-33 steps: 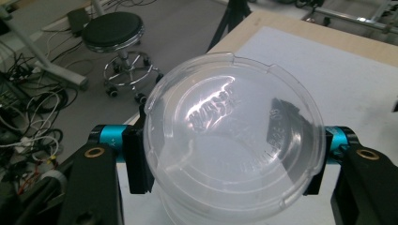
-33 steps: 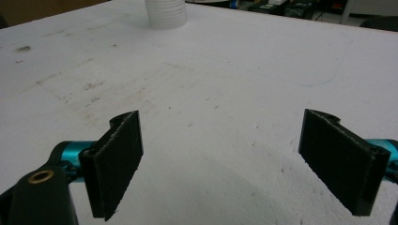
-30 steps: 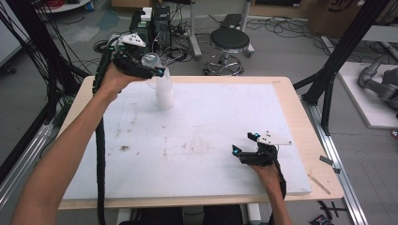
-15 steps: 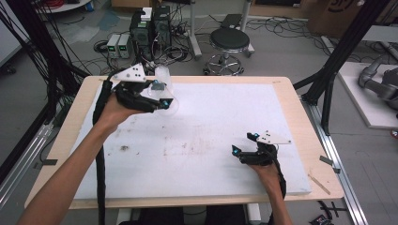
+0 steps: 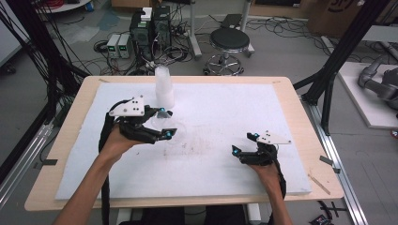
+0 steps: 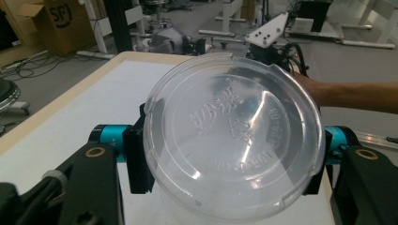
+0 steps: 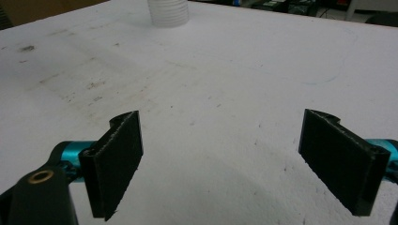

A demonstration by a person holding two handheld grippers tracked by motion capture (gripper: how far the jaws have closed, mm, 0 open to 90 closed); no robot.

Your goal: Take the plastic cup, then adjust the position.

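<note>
R gripper [image 5: 245, 149] sits low near the front-right of the white foam mat [image 5: 225, 168], jaws spread wide w/ nothing between them; in the right gripper view there's bare mat ahead of the pads, lots of free room fwd and to both sides. Mat's front edge and the wooden table [image 5: 42, 187] rim lie just behind the wrist.

L gripper [image 5: 162, 124] is mid-left over the mat, jaws clamped on a clear plastic cup [image 6: 234, 140] held by its sides; in the left gripper view the cup's round embossed base faces the camera, pads touching both flanks. Cup looks empty, tho glare makes that hard to confirm. Open mat betw the two grippers, well apart.

Farther back, a stack of white cups [image 5: 164, 87] stands upright near the mat's rear edge, just beyond the L gripper. Past the table: a stool [image 5: 229, 42] and floor cables.
</note>
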